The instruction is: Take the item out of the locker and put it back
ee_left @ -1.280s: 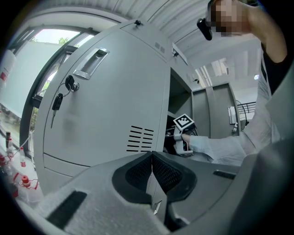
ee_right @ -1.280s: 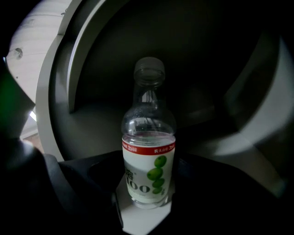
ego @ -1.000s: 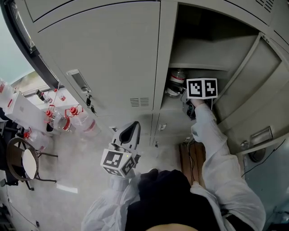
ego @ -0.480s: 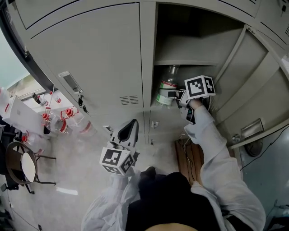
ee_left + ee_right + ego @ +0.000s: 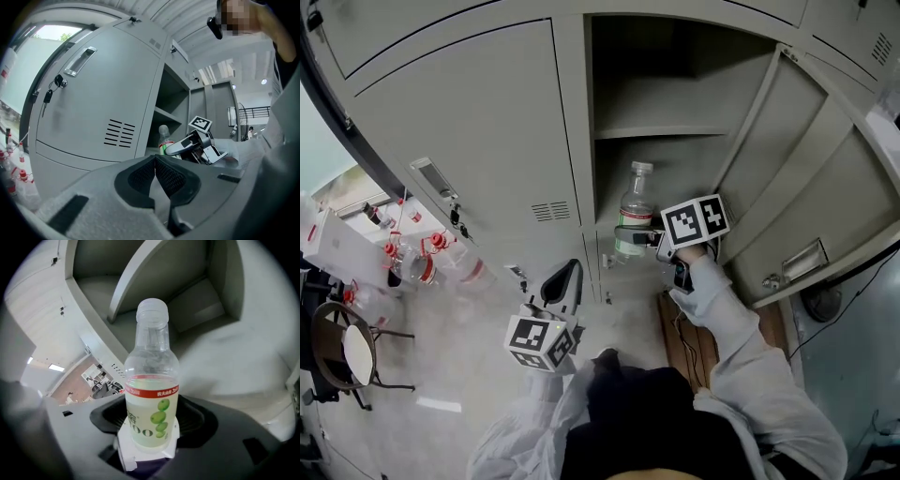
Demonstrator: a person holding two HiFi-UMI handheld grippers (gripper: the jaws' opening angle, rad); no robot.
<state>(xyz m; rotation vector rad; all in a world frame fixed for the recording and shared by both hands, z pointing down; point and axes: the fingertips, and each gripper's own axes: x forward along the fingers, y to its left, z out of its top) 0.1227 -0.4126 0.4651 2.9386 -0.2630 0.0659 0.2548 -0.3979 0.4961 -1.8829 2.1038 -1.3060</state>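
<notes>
The clear drink bottle (image 5: 151, 394) with its green-fruit label stands upright between the right gripper's (image 5: 630, 234) jaws, clamped low on its body. It seems to be just outside the open locker (image 5: 675, 103), below the shelf (image 5: 661, 131). The left gripper (image 5: 155, 176) hangs well apart, jaws together, empty.
</notes>
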